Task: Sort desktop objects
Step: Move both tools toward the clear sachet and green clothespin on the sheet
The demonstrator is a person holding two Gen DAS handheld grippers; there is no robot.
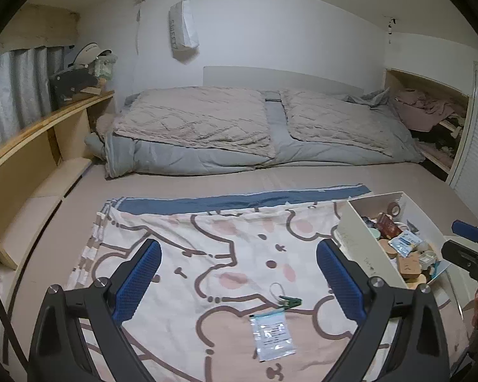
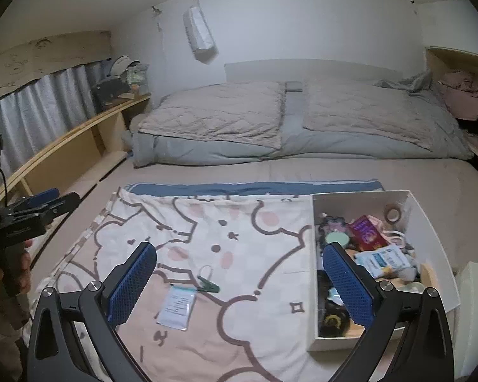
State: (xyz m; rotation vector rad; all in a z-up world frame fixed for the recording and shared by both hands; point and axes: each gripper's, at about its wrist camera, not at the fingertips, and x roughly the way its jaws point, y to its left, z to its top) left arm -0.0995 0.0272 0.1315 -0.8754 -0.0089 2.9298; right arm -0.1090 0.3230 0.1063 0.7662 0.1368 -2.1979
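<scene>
On the near half of the cartoon-bear cloth [image 1: 207, 254] lie a small zip pouch [image 1: 272, 332] and, touching its far edge, a green clip [image 1: 290, 300] — probably the last loose things. The white storage box [image 2: 430, 222] at right already holds the clutter. Left gripper [image 1: 239, 283] and right gripper [image 2: 239, 283] both hover with jaws wide, holding nothing. The pouch's print is too small to read.

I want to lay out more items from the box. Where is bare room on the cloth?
Free: the cartoon cloth left of the white box and beyond the green clip and clear packet. Crowded: inside the box.
</scene>
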